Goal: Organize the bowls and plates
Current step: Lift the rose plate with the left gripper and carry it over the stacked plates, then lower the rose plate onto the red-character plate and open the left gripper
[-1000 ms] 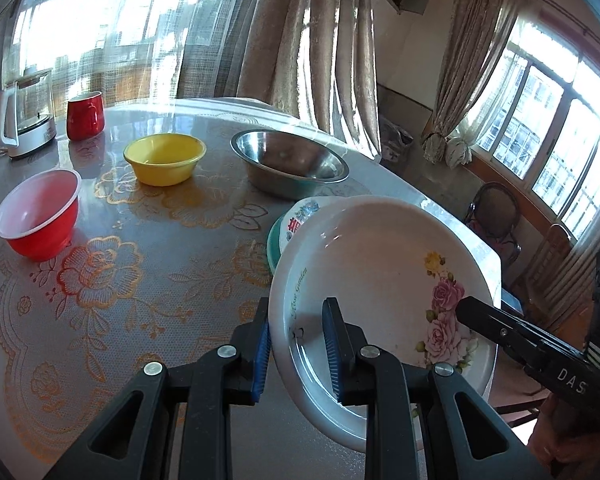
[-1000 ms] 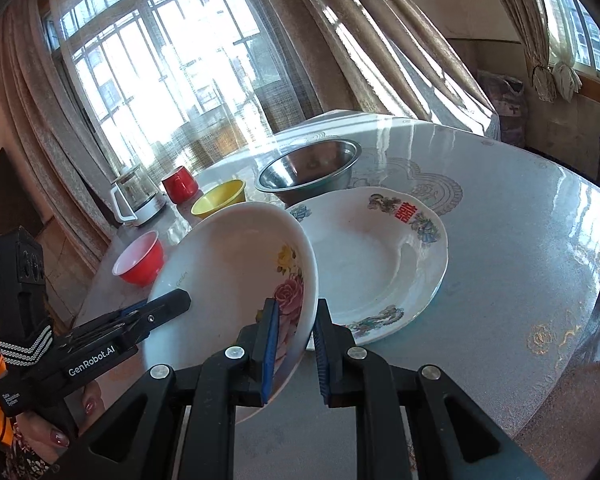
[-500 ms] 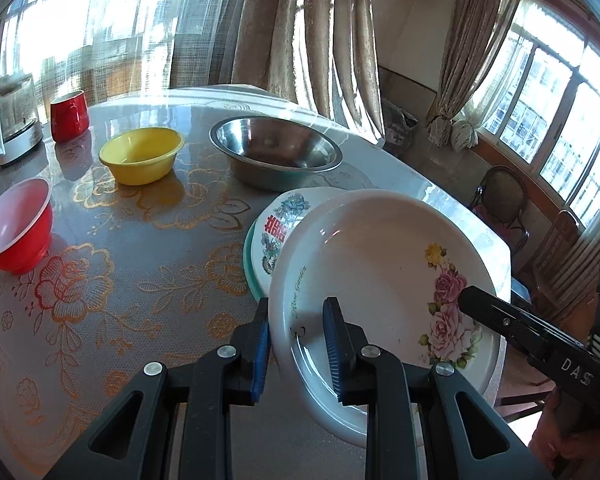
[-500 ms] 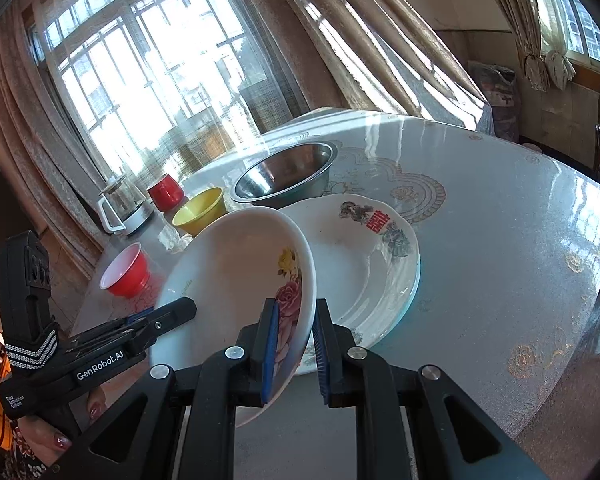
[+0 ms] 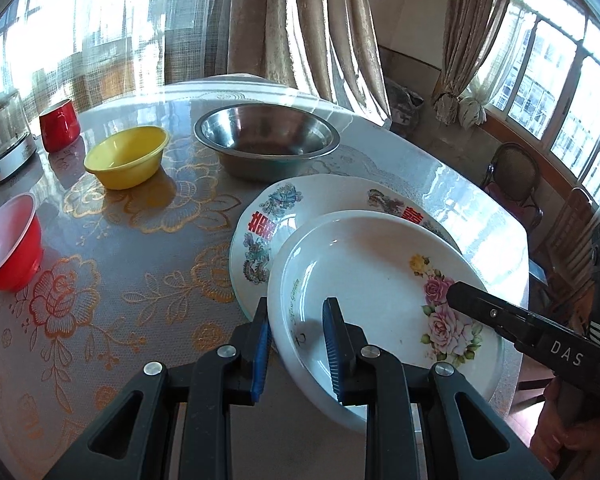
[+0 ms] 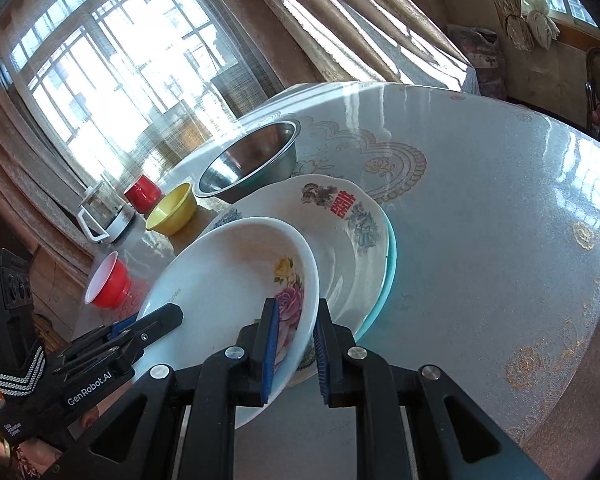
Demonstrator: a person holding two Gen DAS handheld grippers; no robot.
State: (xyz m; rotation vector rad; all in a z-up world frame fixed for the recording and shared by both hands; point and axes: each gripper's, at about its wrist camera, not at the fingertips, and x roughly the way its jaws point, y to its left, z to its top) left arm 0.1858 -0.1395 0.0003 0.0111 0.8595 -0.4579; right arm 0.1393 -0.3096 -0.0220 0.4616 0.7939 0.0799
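Currently both grippers clamp the same white round plate with pink rose print [image 5: 374, 280]: left gripper [image 5: 296, 344] has its jaws closed on the near-left rim, one blue pad under the rim and one inside the plate; right gripper [image 6: 294, 344] has its jaws closed on the opposite rim at the rose decal, one pad each side. In the left wrist view the right gripper's black finger [image 5: 500, 316] reaches in over the flowers. The rose plate is held tilted above a larger white scalloped plate with red double-happiness characters [image 5: 268, 224], overlapping its near half; cannot tell whether the two touch. The scalloped plate lies on a teal plate [image 6: 390, 264], only its edge showing, on the round surface with glossy gold-floral cover [image 5: 140, 264]. Behind the stack, just beside it: round stainless steel bowl [image 5: 266, 140]. Left of that, a yellow plastic bowl [image 5: 126, 156], then a red plastic bowl with white inside [image 5: 8, 248] near the left edge, well apart from the plates. Far left: red mug [image 5: 60, 130] next to a glass electric kettle with white base [image 5: 4, 136]. Both bowls and the steel one sit upright and separate, none nested. A person's hand [image 5: 556, 432] shows at lower right under the right gripper body.
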